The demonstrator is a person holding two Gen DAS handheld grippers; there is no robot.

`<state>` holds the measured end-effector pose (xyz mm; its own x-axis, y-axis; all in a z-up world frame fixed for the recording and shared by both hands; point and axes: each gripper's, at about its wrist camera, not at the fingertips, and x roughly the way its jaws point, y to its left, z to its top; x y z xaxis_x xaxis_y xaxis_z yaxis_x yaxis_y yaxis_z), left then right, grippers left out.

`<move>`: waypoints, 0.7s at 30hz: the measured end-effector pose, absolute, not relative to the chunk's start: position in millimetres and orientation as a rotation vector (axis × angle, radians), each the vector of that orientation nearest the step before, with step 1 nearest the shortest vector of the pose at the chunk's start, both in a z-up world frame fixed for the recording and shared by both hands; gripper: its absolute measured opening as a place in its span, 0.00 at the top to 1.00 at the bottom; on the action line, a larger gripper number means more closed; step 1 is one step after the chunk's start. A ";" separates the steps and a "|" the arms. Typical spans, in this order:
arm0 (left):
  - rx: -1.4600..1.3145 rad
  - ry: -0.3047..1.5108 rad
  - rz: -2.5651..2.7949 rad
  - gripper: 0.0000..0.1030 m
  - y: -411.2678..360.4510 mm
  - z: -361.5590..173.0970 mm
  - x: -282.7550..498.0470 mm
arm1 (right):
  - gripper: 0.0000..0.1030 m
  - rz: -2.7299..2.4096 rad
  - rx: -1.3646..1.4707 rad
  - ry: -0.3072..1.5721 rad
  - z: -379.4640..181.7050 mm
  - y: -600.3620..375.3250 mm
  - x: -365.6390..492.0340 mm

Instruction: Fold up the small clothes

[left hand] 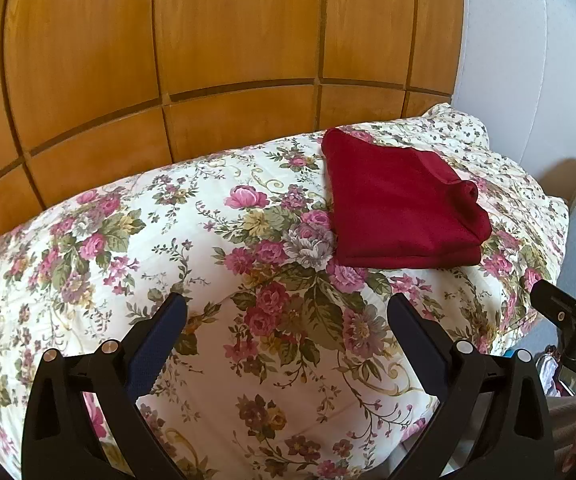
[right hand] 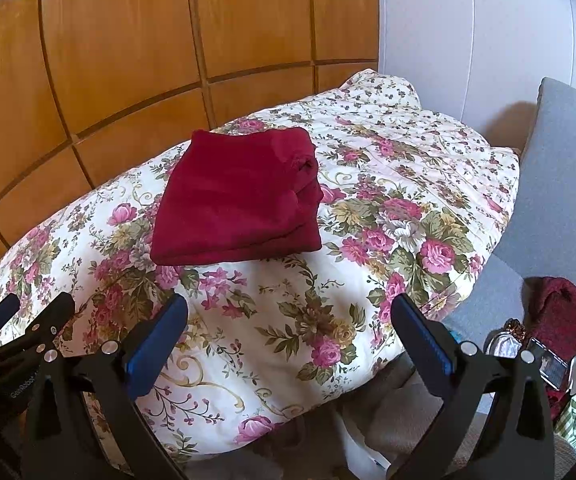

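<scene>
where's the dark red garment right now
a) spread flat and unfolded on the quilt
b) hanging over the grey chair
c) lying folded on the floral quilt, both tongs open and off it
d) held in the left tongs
c: the dark red garment sits as a folded stack on the floral quilt, while the left tongs and right tongs are open, empty and short of it.
</scene>
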<state>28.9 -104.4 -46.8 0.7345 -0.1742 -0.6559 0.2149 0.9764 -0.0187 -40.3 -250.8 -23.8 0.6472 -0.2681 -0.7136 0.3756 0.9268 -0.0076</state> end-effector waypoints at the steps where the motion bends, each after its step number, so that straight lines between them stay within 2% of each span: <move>1: 0.060 0.715 -0.214 0.04 -105.1 -46.5 28.5 | 0.02 -0.366 0.147 0.787 -23.8 -250.3 -40.4; 21: 0.117 0.681 -0.214 0.04 -111.8 -46.1 22.8 | 0.02 -0.369 0.149 0.788 -24.0 -247.9 -40.0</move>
